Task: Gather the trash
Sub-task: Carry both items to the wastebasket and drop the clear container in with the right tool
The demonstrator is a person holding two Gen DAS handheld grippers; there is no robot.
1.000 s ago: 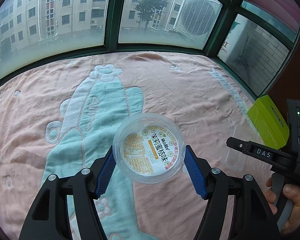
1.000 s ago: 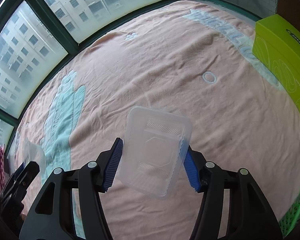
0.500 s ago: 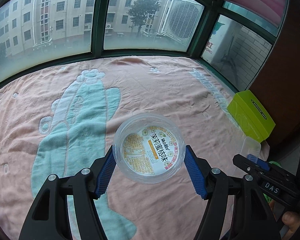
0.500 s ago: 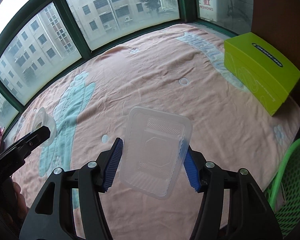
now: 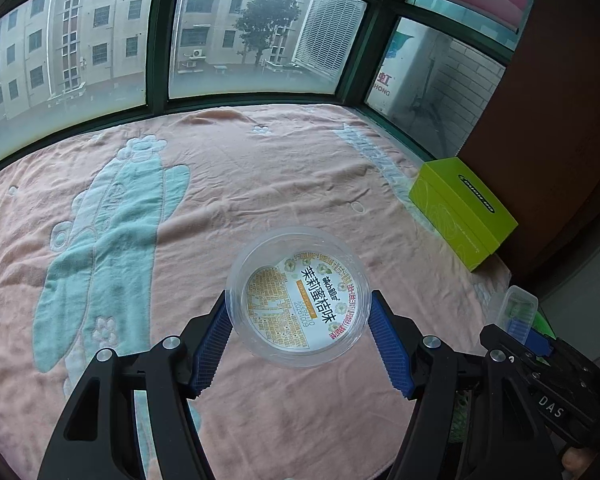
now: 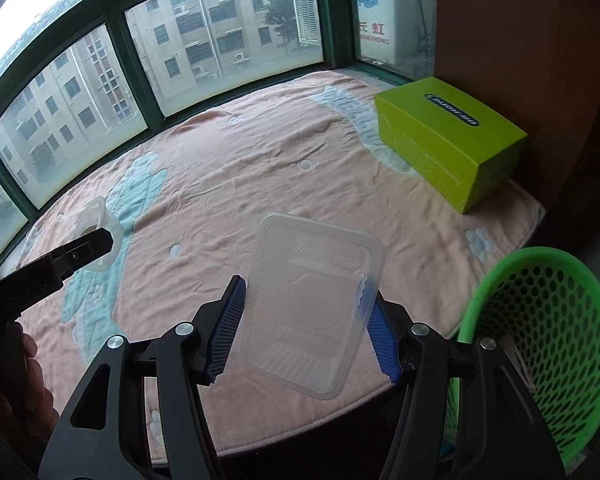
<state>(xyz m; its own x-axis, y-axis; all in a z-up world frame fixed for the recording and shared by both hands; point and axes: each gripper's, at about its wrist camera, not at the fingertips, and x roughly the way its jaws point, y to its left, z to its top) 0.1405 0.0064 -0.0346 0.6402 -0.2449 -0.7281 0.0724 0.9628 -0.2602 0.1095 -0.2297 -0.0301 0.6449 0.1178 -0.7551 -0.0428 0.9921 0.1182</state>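
Trash is held off the blanket (image 5: 260,184) in both grippers. The left gripper (image 5: 300,330) has its blue pads clamped on either side of a round clear plastic cup (image 5: 298,296), which faces the camera open end first; nothing lies inside it, and a printed label shows through its bottom. The right gripper (image 6: 306,330) has its pads pressed against the long sides of a clear rectangular plastic tray (image 6: 312,318), tilted and empty, raised above the near edge of the pink blanket. To the right of the tray, off the blanket's edge and lower down, stands a green mesh basket (image 6: 556,320); what it holds cannot be made out through the mesh. A closed lime-green box (image 6: 448,140) sits on the far right corner of the blanket, beside the brown wall, well apart from both pieces of trash.
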